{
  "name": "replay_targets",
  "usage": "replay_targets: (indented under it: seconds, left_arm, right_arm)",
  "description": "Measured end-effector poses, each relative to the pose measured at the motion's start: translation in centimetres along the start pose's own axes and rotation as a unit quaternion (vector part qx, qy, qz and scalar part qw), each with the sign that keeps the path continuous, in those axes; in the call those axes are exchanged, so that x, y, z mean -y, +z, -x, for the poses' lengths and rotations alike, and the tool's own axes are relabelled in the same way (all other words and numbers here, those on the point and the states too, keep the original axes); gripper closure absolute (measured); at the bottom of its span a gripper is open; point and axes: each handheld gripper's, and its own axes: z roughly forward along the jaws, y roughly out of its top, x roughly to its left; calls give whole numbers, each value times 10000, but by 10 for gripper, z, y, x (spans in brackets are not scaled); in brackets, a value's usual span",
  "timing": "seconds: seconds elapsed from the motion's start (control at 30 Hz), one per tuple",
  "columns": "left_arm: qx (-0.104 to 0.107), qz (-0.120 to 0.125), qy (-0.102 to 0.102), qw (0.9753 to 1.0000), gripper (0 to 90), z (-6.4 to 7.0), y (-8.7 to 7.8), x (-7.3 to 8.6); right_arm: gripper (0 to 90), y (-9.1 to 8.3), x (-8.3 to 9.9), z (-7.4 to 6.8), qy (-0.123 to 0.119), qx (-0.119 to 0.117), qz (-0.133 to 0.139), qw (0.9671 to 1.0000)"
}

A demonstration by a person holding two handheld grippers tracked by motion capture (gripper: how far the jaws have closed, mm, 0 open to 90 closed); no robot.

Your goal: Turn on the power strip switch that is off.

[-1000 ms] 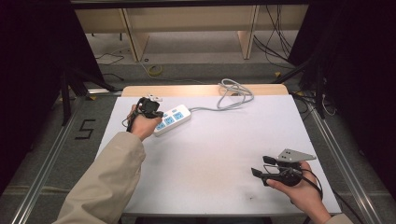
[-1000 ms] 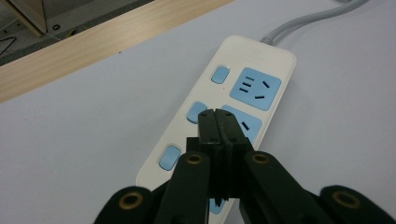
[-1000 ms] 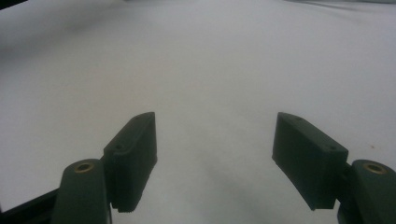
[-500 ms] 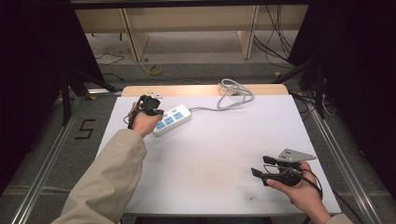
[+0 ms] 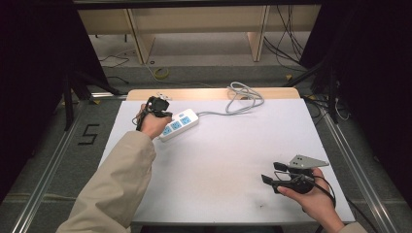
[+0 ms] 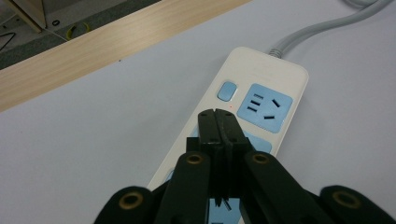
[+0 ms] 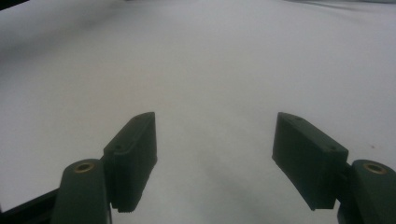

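Observation:
A white power strip [image 5: 179,124] with blue sockets lies at the table's far left, its grey cable [image 5: 243,99] coiled toward the back edge. In the left gripper view the strip [image 6: 261,88] shows a blue switch [image 6: 227,91] beside a blue socket [image 6: 265,108]. My left gripper [image 6: 218,116] hangs shut just over the strip, its tips near the switch, with nothing between them. In the high view that left gripper [image 5: 158,110] sits at the strip's left end. Near the front right, my right gripper [image 5: 273,173] stands open over bare table [image 7: 215,74], nothing between its fingers [image 7: 133,154].
The white table top [image 5: 233,160] has a wooden strip [image 5: 194,93] along its back edge. Metal rails [image 5: 350,160] run down both sides. Wooden shelving legs and loose cables [image 5: 286,39] lie on the floor beyond.

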Motion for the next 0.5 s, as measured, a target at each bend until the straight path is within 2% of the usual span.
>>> replay_targets:
  seconds: [0.5]
  left_arm:
    - [-68, -90, -29, 9999, 900, -3, 9, -5]
  right_arm:
    - [310, 0, 0, 0, 2, -15, -1, 10000]
